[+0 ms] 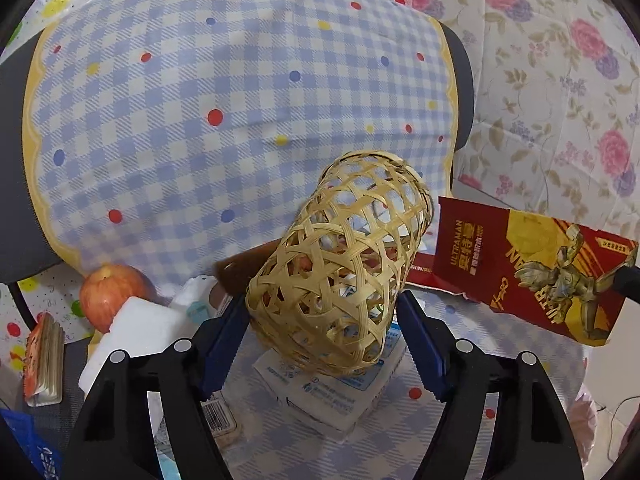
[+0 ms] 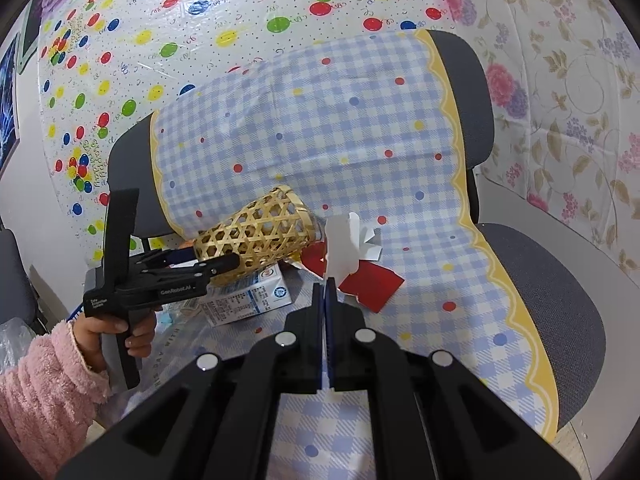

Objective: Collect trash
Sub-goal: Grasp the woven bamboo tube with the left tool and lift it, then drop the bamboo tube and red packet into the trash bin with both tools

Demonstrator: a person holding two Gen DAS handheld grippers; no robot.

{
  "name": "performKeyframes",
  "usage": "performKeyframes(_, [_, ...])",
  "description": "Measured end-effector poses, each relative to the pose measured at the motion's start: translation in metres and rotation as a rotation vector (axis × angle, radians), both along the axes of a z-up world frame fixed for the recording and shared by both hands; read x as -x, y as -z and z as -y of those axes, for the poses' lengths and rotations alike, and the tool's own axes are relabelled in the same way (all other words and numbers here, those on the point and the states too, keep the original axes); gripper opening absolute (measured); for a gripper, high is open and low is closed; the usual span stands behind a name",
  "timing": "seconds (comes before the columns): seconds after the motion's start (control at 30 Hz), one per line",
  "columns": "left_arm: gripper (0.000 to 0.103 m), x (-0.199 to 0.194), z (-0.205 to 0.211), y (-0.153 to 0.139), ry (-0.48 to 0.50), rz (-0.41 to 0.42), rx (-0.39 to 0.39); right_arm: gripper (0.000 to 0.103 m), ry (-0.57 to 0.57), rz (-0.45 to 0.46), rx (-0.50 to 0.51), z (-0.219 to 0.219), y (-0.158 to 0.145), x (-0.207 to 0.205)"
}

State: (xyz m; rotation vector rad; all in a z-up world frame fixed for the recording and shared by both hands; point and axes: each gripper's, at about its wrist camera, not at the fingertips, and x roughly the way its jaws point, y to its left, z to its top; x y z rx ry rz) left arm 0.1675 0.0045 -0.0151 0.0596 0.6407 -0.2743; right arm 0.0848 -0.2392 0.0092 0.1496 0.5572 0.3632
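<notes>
Left tongs point(image 1: 324, 312) clamp the tilted bamboo basket point(image 1: 340, 256); right tongs point(image 2: 325, 286) pinch the torn Ultraman carton point(image 2: 362, 276). Steady the basket's mouth toward the carton, then feed it in.

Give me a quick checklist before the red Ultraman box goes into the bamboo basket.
1. Left gripper grips the bamboo basket: ok, fingers on both sides.
2. Right gripper pinches the red box: ok, shut on its white flap.
3. Basket mouth faces the box: not ok, it is tilted toward the chair back.
4. Room left in the basket: cannot tell, some items show through the weave.
5. Milk carton under the basket stays clear: cannot tell.
</notes>
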Motion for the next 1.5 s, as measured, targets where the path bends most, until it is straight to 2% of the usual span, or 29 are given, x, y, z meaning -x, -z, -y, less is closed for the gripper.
performKeyframes(0.1, [0.072, 0.013, -0.002, -0.01, -0.011, 0.03, 0.038, 0.002, 0.011, 0.018, -0.005, 0.004, -0.006, 0.008])
performKeyframes(0.27, [0.071, 0.052, -0.007, -0.042, -0.012, 0.117, 0.087, 0.002, 0.049, 0.065, -0.012, 0.017, -0.019, 0.026])
performKeyframes(0.4, [0.071, 0.083, -0.008, -0.063, -0.016, 0.148, 0.115, 0.002, 0.074, 0.09, -0.035, 0.029, -0.03, 0.044])
performKeyframes(0.6, [0.071, 0.14, 0.017, -0.063, -0.038, 0.159, 0.107, 0.002, 0.095, 0.098, -0.035, 0.041, -0.038, 0.076])
performKeyframes(0.73, [0.071, 0.178, 0.044, -0.058, -0.043, 0.191, 0.064, 0.002, 0.107, 0.085, -0.016, 0.045, -0.04, 0.102])
performKeyframes(0.97, [0.069, 0.217, 0.072, -0.055, 0.032, 0.18, 0.079, 0.002, 0.15, 0.1, 0.023, 0.055, -0.05, 0.161])
performKeyframes(1.17, [0.068, 0.24, 0.107, -0.044, 0.177, 0.113, 0.086, 0.002, 0.21, 0.088, 0.093, 0.063, -0.052, 0.205])
performKeyframes(1.33, [0.068, 0.255, 0.152, -0.031, 0.297, 0.101, 0.028, 0.002, 0.313, 0.01, 0.094, 0.09, -0.04, 0.237])
performKeyframes(1.5, [0.068, 0.262, 0.191, -0.009, 0.392, 0.063, -0.016, 0.002, 0.418, -0.108, 0.047, 0.119, -0.012, 0.257])
